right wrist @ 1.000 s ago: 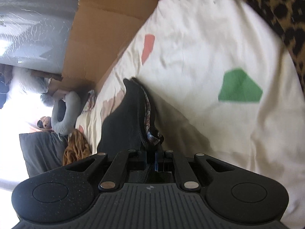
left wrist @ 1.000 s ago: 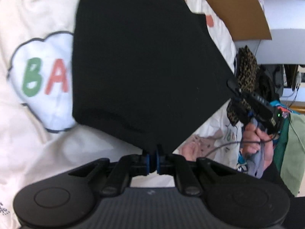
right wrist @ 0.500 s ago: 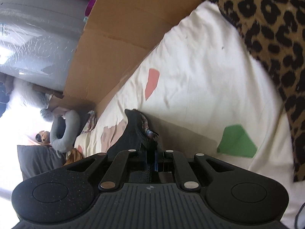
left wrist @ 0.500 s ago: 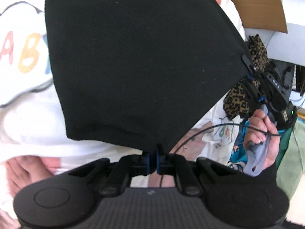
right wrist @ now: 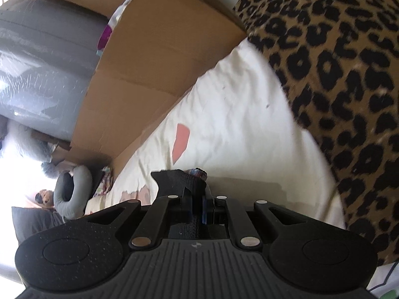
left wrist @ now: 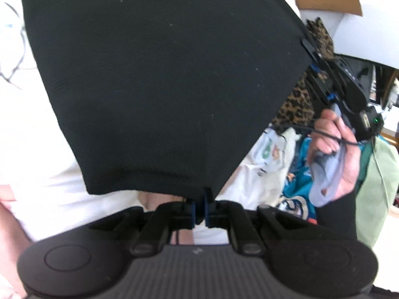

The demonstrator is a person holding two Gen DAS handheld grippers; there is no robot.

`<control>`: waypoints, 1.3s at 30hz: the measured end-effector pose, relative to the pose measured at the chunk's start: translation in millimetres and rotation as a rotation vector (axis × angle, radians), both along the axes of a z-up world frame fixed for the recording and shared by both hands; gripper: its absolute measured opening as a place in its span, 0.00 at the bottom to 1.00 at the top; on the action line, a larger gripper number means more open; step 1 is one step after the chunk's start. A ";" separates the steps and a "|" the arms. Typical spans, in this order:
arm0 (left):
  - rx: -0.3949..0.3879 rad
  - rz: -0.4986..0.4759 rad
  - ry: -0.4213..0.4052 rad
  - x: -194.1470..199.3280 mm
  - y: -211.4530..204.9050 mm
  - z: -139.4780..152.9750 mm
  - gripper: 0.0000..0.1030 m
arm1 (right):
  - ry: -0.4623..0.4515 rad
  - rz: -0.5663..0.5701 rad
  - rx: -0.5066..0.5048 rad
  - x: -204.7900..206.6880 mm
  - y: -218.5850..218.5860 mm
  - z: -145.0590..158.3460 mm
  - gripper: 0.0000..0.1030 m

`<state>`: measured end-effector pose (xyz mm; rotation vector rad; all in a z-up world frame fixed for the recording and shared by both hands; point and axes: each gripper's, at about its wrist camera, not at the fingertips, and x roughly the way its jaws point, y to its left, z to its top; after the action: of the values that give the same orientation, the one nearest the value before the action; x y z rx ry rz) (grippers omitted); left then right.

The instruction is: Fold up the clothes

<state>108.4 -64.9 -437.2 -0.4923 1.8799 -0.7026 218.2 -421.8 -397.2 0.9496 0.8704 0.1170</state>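
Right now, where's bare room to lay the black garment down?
Free: the cream printed bedsheet, the strip between the brown cardboard box and the leopard-print fabric. Crowded: the right side, where teal and green clothes pile up. Both grippers, left and right, hold the black garment.

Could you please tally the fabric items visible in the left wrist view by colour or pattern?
Black: 1, garment, pinched by left gripper and right gripper
Leopard: 1, cloth
White: 1, sheet
Teal: 1, cloth
Pale green: 1, cloth
Total: 5
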 end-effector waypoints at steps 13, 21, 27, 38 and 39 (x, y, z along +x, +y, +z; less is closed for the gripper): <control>0.010 -0.084 0.115 -10.4 14.1 -9.1 0.00 | 0.060 -0.053 -0.097 -2.9 -15.1 0.6 0.06; 0.038 -0.073 -0.101 34.6 31.0 22.8 0.10 | 0.083 -0.047 -0.124 -15.4 -24.6 4.5 0.30; 0.114 -0.053 -0.303 67.8 36.5 36.1 0.12 | 0.117 0.000 -0.117 -31.2 -22.5 0.0 0.34; 0.161 -0.075 -0.548 123.3 20.6 50.3 0.36 | 0.171 0.080 -0.108 -53.0 0.4 -15.1 0.35; 0.164 -0.079 -0.581 128.7 16.3 51.3 0.40 | 0.178 0.086 -0.123 -53.6 3.2 -17.1 0.36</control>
<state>237.2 -48.6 -385.9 -0.0890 1.3956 -0.6504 164.6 -418.7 -414.3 0.8163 1.0708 0.0528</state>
